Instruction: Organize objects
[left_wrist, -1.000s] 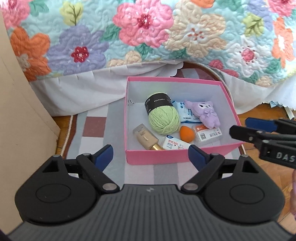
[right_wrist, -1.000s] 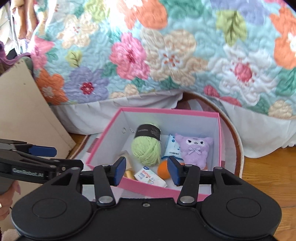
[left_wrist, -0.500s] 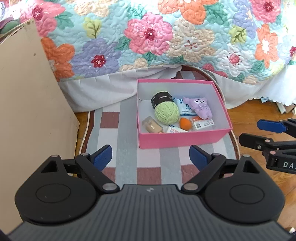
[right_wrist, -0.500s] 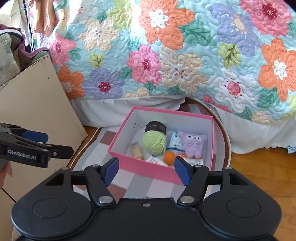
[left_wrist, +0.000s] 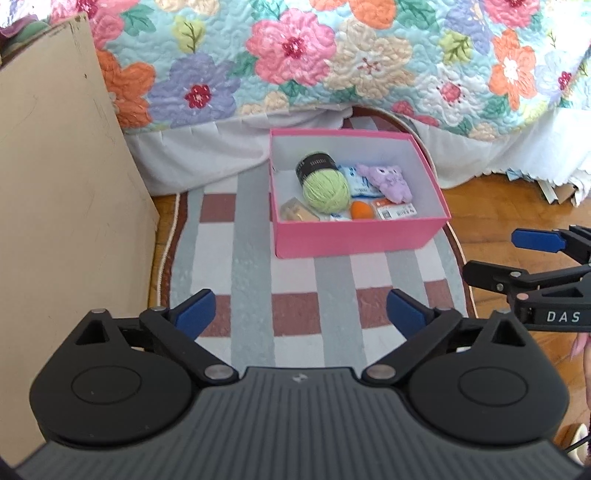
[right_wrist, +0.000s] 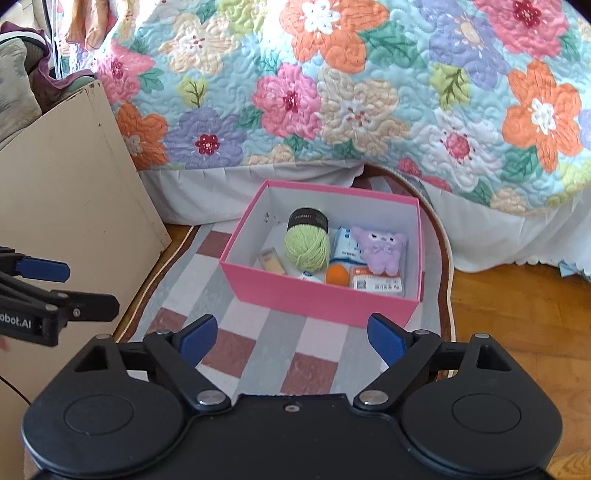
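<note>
A pink box (left_wrist: 354, 236) (right_wrist: 314, 295) stands on a checked rug in front of a bed. Inside lie a green yarn ball (left_wrist: 325, 188) (right_wrist: 307, 248), a purple plush toy (left_wrist: 388, 181) (right_wrist: 380, 249), an orange ball (left_wrist: 361, 209) (right_wrist: 337, 275), a beige bottle (left_wrist: 295, 212) (right_wrist: 271, 261) and small white packets (left_wrist: 395, 211) (right_wrist: 375, 282). My left gripper (left_wrist: 300, 312) hangs above the rug short of the box, its jaws opening, nothing between them. My right gripper (right_wrist: 291, 334) is likewise back from the box, jaws opening and empty.
The checked rug (left_wrist: 258, 280) (right_wrist: 258, 347) lies on a wooden floor (left_wrist: 491, 206) (right_wrist: 517, 317). A flowered quilt (left_wrist: 332, 55) (right_wrist: 351, 92) hangs over the bed behind the box. A beige board (left_wrist: 62, 184) (right_wrist: 70, 184) leans at the left.
Both grippers have drawn back and up from the box, which now looks smaller and farther. The right gripper's jaws have spread much wider; the left's widened a little.
</note>
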